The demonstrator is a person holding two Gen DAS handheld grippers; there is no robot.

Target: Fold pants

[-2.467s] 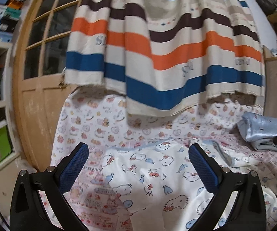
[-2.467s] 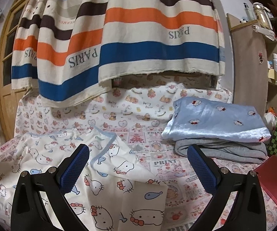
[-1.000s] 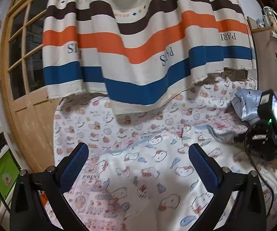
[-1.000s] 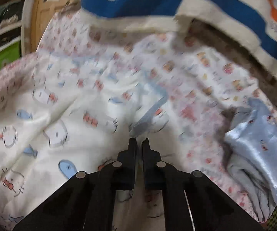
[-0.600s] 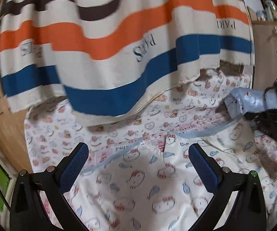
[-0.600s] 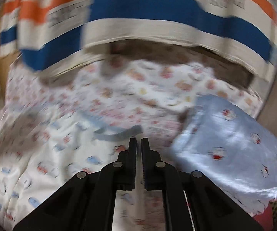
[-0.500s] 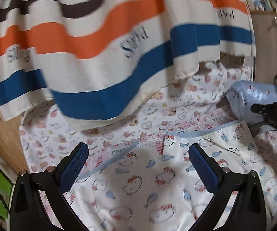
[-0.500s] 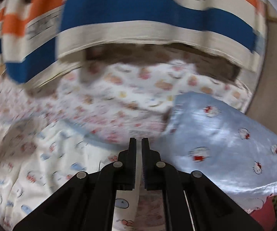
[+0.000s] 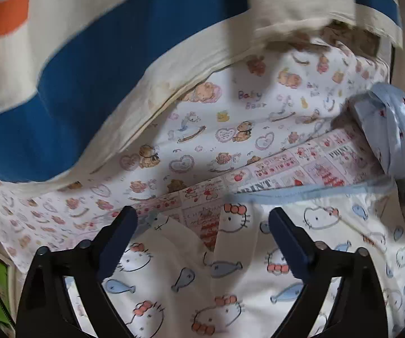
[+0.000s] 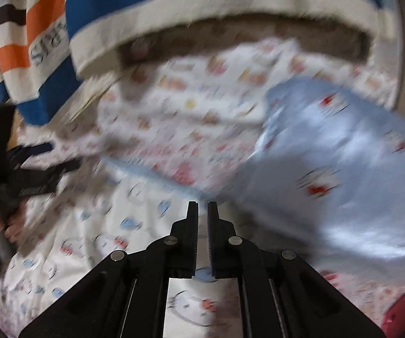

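Two soft, floppy pants (image 9: pixel 230 281) legs: right hand-held gripper (image 10: pixel 203 205) pinches their blue waistband (image 9: pixel 301 193); left hand-held gripper (image 9: pixel 202 222) gapes wide beside it.

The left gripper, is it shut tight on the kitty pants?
No, the left gripper has its jaws wide apart above the kitty pants, with cloth showing in the gap between them.

The right wrist view is smeared by motion, so the sheet (image 10: pixel 191 104) print cannot be read, and the blue garment (image 10: pixel 343 174) and the curtain (image 9: pixel 95 64) are cut off by frame edges.
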